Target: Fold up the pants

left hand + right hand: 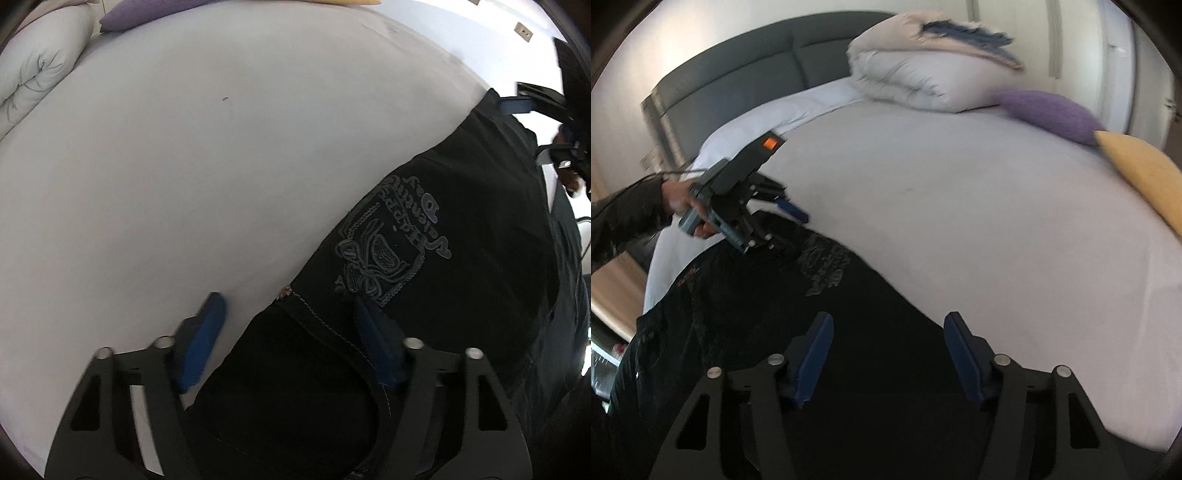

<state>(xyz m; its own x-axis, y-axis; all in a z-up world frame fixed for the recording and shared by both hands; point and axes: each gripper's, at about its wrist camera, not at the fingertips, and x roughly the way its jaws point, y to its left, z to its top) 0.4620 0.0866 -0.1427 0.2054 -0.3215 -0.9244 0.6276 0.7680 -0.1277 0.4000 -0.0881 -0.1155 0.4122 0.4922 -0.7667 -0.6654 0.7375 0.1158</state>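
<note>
Black pants (461,240) with a grey embroidered emblem lie on a white bed sheet (184,166). My left gripper (290,314) is open, low over one end of the pants; one blue pad is over the sheet, the other over the fabric. In the right wrist view the pants (757,295) spread across the lower left. My right gripper (888,332) is open, both pads over the black fabric at its edge. The left gripper (786,210) shows there at the pants' far end, held by a hand. The right gripper's blue pad shows in the left wrist view (515,105).
A folded white duvet (916,70), a purple cushion (1049,114) and a yellow cushion (1145,173) lie at the far side of the bed. A grey headboard (746,66) stands behind. The bed's edge and a wooden floor (613,288) are at left.
</note>
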